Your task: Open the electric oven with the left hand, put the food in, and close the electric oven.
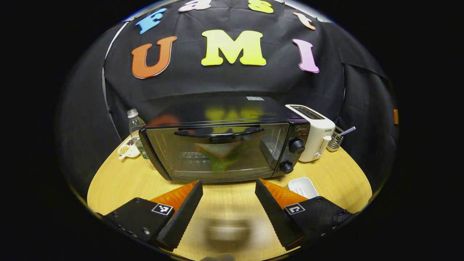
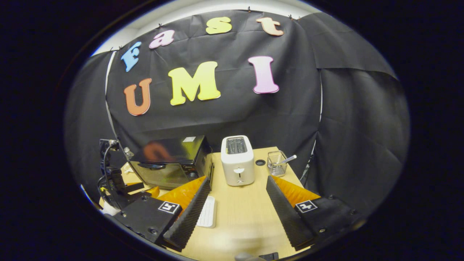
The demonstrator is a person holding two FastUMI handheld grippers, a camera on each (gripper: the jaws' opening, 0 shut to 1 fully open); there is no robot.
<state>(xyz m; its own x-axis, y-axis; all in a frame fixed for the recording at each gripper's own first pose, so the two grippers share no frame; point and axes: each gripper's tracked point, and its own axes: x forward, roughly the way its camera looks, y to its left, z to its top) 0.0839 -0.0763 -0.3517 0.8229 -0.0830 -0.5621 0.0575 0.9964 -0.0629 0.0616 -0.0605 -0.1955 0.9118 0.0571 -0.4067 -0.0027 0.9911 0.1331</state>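
Left gripper view: toaster oven (image 1: 221, 145) is closed with a sandwich (image 1: 217, 150) inside, empty white tray (image 1: 303, 186) on the bench (image 1: 232, 206), both grippers' jaws released.

Bare desk (image 1: 224, 203) is lying open in front of the oven (image 1: 224, 145), whose door is standing shut. A toaster (image 1: 313, 130) is crowding the oven's right side, a white tray (image 1: 302, 186) is sitting off its front right corner, and a bottle (image 1: 135, 127) is blocking its left.
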